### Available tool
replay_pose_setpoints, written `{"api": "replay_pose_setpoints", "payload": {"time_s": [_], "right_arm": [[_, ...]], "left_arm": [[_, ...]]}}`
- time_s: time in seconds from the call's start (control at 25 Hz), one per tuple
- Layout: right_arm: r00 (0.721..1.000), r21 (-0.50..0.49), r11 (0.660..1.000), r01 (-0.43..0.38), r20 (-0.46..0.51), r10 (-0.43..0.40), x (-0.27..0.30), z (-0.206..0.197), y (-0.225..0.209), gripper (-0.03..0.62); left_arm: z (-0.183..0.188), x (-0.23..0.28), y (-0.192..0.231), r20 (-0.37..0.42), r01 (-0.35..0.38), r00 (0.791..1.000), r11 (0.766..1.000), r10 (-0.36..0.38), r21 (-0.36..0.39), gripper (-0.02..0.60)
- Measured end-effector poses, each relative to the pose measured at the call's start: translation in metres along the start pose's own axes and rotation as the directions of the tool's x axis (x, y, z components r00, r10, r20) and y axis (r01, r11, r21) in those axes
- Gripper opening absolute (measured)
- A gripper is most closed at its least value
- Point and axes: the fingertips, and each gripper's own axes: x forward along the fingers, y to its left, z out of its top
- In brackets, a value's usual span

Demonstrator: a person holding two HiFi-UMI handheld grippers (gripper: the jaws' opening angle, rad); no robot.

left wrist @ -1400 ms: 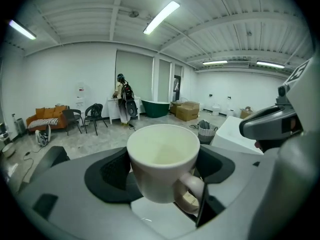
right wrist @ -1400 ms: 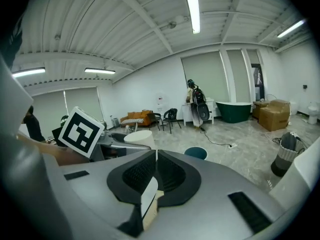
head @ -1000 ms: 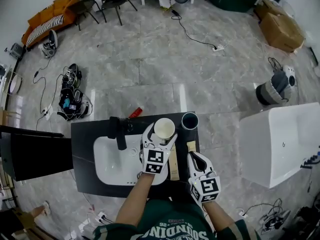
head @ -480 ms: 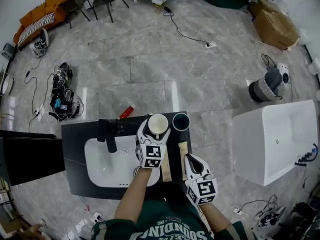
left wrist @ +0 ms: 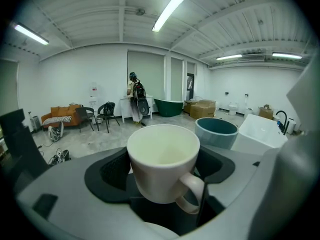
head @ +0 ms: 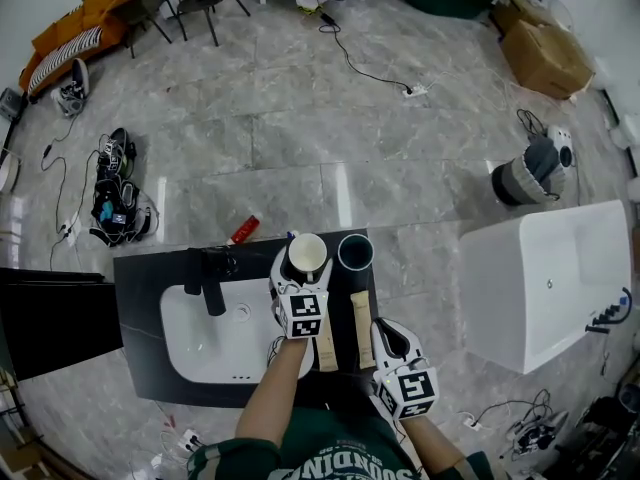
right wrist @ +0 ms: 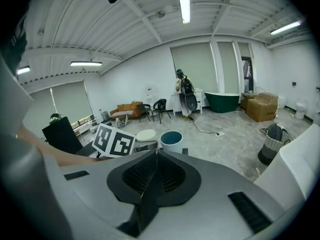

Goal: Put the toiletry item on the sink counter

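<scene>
The cream mug (head: pixel 307 252) is clamped in the jaws of the left gripper (head: pixel 306 264), its handle turned back toward that gripper. It is over the far edge of the dark sink counter (head: pixel 140 268), right of the black faucet (head: pixel 212 288) and white basin (head: pixel 200 340); I cannot tell whether it touches down. A teal cup (head: pixel 355 252) stands just to its right, and the right gripper (right wrist: pixel 155 169), nearer the person, is clenched on nothing.

The left gripper (head: pixel 302 270), its arm stretched forward over the dark counter (head: pixel 140 280), has its jaws clamped on a cream mug (head: pixel 307 254) near the counter's far edge. The right gripper (head: pixel 386 334) hangs at the counter's near right corner, jaws pressed together, empty.
</scene>
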Motion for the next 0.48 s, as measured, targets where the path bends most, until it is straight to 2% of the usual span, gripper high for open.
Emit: {"api": "replay_pose_setpoints", "payload": {"time_s": [0.24,0.48], "right_arm": [[1.0,0.002,1.0,0.016,-0.006,-0.016,-0.003,-0.001,-0.009,0.043],[1.0,0.003,1.0,0.019,-0.022,-0.019,-0.005,-0.008,-0.007,0.043]], "left_arm": [[-0.012,0.007,-0.003,0.021,-0.031,0.999,0.999,0.03,0.017,0.414],[-0.023,0.013,-0.003,0.013,-0.025,1.0,0.999,0.025,-0.022,0.414]]}}
